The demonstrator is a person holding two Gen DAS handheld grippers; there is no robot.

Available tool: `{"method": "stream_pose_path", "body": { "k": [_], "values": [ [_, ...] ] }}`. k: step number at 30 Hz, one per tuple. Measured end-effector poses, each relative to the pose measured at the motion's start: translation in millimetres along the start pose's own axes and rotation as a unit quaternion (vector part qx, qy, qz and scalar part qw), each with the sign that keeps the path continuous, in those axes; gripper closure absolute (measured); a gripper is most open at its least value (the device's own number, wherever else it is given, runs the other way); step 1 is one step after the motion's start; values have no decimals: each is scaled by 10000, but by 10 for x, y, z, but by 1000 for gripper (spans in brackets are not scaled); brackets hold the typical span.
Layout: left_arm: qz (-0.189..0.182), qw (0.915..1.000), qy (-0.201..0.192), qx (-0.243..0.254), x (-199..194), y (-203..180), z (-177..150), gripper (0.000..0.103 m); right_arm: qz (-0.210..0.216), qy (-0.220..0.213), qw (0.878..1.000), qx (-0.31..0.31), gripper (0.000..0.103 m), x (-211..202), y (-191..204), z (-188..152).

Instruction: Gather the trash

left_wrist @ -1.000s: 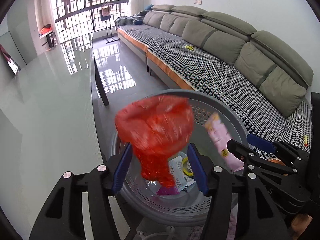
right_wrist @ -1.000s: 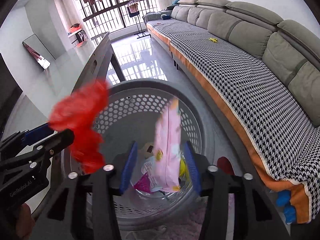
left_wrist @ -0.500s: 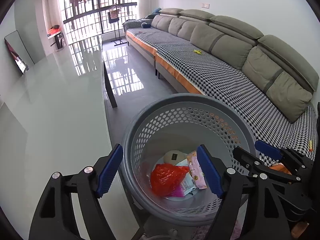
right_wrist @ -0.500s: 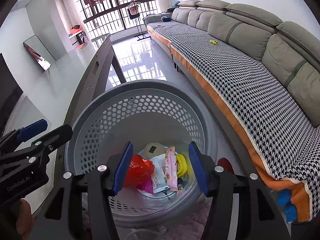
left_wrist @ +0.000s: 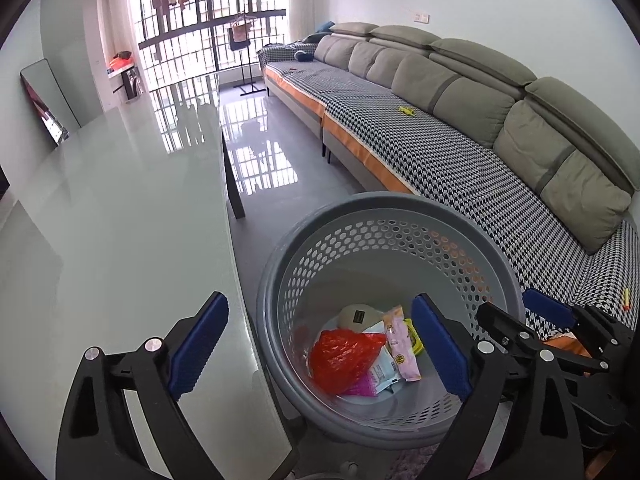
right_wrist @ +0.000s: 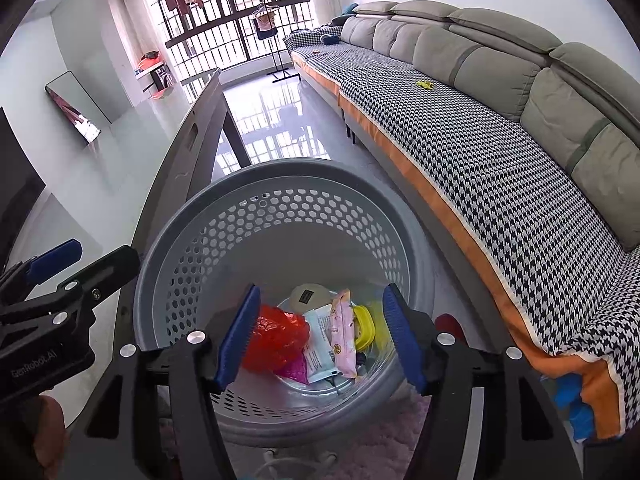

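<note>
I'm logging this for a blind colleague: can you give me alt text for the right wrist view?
The right gripper hangs with jaws open and empty over a grey perforated bin holding a red plastic bag, a pink wrapper and other packets. The left gripper shows at the left edge, a long grey sofa runs along the right.

bright daylight from the window (left_wrist: 208, 36) glares off the floor (left_wrist: 260, 160); sharp, edges fisheye-bent.

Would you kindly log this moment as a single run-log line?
left gripper: open, empty | right gripper: open, empty, jaws just opening | red bag, pink wrapper: in basket
</note>
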State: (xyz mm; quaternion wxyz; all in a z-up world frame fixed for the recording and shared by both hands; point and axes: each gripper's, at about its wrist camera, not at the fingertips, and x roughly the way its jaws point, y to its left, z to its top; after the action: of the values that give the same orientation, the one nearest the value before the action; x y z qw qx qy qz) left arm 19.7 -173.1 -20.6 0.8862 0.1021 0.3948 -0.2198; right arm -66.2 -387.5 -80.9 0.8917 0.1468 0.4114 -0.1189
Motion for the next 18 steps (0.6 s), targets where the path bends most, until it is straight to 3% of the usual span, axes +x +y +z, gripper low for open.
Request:
{"method": "stream_pose_path", "body": {
  "k": [18],
  "values": [
    [192, 9998, -19, -95, -33, 89, -49, 7, -21, -122, 9999, 4, 39, -107, 21, 23]
  ]
}}
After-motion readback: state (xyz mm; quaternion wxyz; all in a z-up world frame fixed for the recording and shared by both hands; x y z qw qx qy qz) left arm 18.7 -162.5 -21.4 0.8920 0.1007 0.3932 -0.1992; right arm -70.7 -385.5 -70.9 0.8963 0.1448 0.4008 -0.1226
